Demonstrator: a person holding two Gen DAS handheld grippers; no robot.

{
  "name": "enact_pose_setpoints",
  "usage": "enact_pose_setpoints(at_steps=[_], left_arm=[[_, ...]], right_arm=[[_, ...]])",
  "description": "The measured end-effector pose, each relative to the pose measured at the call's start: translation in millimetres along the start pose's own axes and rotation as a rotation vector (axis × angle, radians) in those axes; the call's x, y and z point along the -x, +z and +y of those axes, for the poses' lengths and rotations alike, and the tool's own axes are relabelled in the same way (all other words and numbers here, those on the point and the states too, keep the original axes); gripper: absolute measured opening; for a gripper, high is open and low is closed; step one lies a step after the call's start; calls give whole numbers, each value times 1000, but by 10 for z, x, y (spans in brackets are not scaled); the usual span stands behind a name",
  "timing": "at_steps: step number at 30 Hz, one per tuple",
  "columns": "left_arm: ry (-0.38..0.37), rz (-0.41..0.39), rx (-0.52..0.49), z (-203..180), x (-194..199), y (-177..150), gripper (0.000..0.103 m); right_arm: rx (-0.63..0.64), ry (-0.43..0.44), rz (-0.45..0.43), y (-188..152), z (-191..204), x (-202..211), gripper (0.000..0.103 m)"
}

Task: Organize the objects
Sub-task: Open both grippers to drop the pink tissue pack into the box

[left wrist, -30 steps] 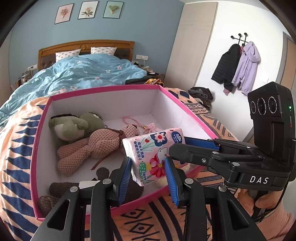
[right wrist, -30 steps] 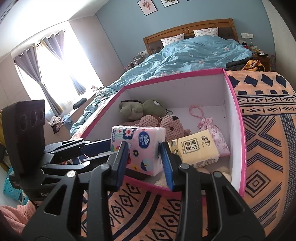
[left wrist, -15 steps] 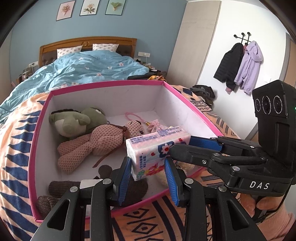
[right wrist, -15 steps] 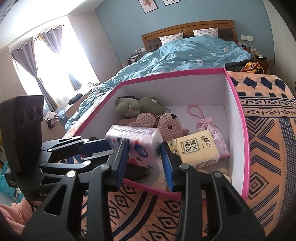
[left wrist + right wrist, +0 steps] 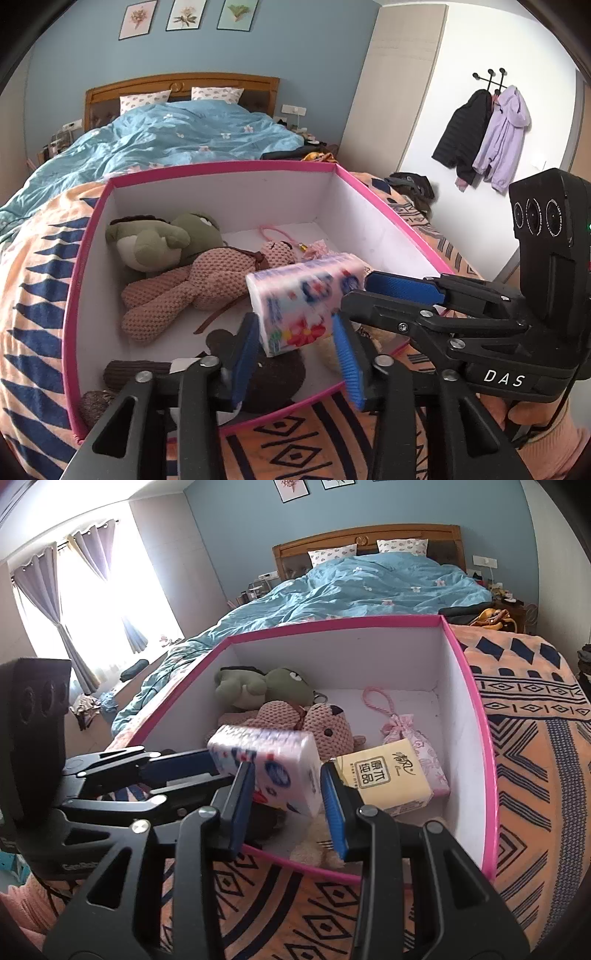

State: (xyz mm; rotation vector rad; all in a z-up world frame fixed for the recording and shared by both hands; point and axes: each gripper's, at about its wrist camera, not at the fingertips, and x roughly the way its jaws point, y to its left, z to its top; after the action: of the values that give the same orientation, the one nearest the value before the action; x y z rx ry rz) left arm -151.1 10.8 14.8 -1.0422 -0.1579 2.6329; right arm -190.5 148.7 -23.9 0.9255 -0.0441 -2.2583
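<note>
Tissue pack (image 5: 299,299) blurred, betw. L claw (image 5: 295,358) and R claw (image 5: 288,805) marked DAS, both part-open, grip unclear

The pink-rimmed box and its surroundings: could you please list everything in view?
box: 1, white with pink rim, on blanket
green plush: 1, back left in box
pink knitted plush: 1, middle of box
dark plush: at least 1, brown, front of box
pouch: 1, pink, corded, right in box
yellow tissue pack: 1, right front in box
floral tissue pack: 1, pink-white, blurred, over box front
blanket: 1, orange-navy
duvet: 1, blue, on bed
jackets: 2, black, lilac, on hooks
pictures: 3, on blue wall
left gripper: black, blue pads, either side of floral pack
right gripper: likewise; grip unclear
</note>
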Motion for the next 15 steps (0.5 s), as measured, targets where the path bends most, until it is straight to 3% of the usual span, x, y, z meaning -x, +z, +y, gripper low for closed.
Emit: enact_pose_setpoints(at_steps=[2, 6, 12, 15], left_arm=[[16, -10, -3, 3, 29, -10, 57], [32, -39, -18, -12, 136, -46, 65], [57, -102, -56, -104, 375, -155, 86], [65, -132, -62, -134, 510, -239, 91]], right_arm=[[0, -10, -6, -5, 4, 12, 43], [-2, -26, -29, -25, -3, 79, 54], [25, -28, -59, -88, 77, 231, 57], [57, -39, -91, -173, 155, 361, 73]])
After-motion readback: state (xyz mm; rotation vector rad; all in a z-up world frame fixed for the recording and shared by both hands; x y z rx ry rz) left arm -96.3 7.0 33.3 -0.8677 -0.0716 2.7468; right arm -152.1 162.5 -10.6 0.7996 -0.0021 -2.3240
